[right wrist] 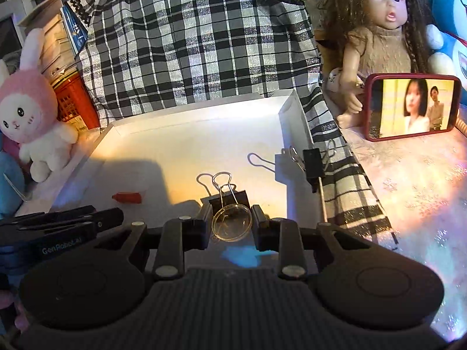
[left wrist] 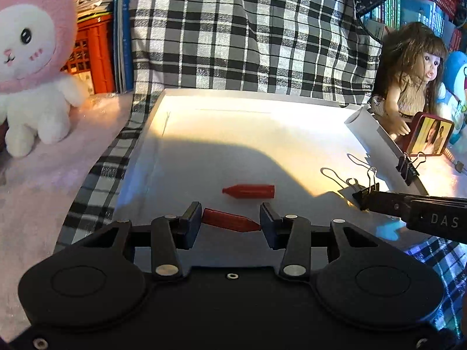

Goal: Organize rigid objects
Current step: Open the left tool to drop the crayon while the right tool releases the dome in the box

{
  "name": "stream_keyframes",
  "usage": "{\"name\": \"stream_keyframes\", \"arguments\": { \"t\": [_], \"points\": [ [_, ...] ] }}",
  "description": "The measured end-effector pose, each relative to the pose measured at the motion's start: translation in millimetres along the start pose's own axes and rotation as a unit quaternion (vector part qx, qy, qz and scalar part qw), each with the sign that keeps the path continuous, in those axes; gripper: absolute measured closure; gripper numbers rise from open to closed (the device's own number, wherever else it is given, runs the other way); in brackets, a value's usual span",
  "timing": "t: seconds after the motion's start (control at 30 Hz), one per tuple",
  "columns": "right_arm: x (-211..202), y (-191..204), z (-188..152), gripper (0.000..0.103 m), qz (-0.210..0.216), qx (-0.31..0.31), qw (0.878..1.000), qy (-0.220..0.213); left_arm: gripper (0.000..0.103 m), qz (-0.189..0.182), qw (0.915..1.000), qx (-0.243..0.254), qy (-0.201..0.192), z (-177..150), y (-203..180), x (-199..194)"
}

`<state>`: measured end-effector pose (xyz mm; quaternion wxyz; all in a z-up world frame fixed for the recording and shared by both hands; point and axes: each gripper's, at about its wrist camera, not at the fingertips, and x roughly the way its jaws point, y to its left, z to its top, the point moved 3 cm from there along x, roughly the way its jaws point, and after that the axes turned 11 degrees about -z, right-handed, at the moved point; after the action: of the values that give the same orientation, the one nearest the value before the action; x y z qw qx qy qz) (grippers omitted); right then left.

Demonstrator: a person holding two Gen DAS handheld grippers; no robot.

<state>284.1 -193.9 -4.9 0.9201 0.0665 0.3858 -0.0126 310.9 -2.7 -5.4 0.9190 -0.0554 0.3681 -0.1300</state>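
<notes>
While both wrist views look down onto the white tray (left wrist: pixel 221 134), I note the left claw (left wrist: pixel 231 221) clamped across a red crayon-shaped piece (left wrist: pixel 230 221) — blunt end against one pad, pointed tip against the other. A second red piece (left wrist: pixel 248 191) lies flat on the tray floor just beyond the claw tips, apart from the held one, its narrow end toward the pink side.

From the right wrist view, the right claw (right wrist: pixel 232 221) grips a small clear round dish (right wrist: pixel 232 224), the pads pressing its rim from both sides. Just ahead of it a black binder clip (right wrist: pixel 229 197) sits on the tray floor, wire handles up; I cannot tell whether dish and clip touch. Another black binder clip (right wrist: pixel 313 163) is fastened over the tray's right wall.

Around the tray: a black-and-white plaid cloth (left wrist: pixel 248 29) draped behind and beneath it, a pink-hooded plush rabbit (left wrist: pixel 29 61) on the left, a long-haired doll (right wrist: pixel 379 29) on the right with a red-cased phone (right wrist: pixel 411 106) propped in front of her, screen lit. The tabletop (right wrist: pixel 408 189) at right shows a pale glittery cover — strong warm light falls across it and the tray's far half.
</notes>
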Motion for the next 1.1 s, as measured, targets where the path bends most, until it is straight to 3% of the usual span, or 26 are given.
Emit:
{"name": "stream_keyframes", "arguments": {
  "t": [0.47, 1.1],
  "points": [
    [25, 5, 12, 0.070, -0.009, 0.000, 1.000, -0.018, 0.061, 0.024, 0.9993, 0.014, -0.023, 16, 5, 28],
    [30, 7, 12, 0.068, -0.012, -0.006, 0.999, -0.035, 0.060, 0.025, 0.9982, 0.025, -0.048, 15, 7, 30]
  ]
}}
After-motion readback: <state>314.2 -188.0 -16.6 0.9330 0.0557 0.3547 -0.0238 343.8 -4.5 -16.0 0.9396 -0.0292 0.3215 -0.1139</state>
